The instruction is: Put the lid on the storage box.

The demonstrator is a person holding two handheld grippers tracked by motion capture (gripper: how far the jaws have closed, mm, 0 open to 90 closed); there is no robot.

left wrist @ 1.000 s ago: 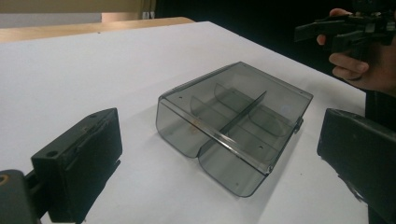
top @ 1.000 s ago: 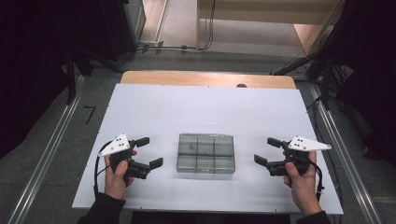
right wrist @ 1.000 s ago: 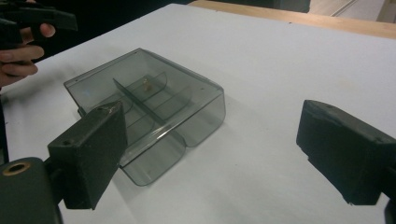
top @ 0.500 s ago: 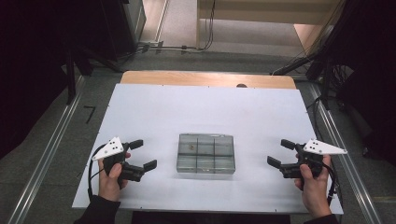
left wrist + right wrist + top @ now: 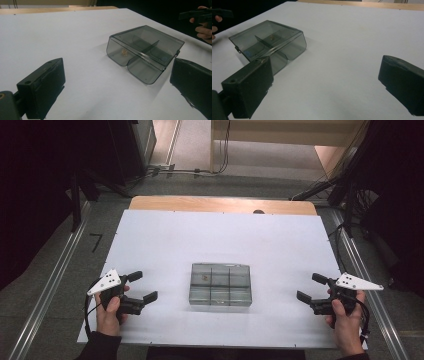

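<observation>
Flanking the closed smoky divider box (image 5: pixel 220 284) on the white tabletop (image 5: pixel 220 235), left gripper (image 5: pixel 142 287) and right gripper (image 5: pixel 311 288), jaws wide, empty.

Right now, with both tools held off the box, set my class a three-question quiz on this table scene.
1. True or false: the clear grey compartment box lies between the left tool and the right tool.
2. Which describes the tools? A) both open, holding nothing B) both shut on the box C) one gripping a lid
3. Fill in: the box rests on a ______ sheet.

Key: 1 true; 2 A; 3 white
</observation>
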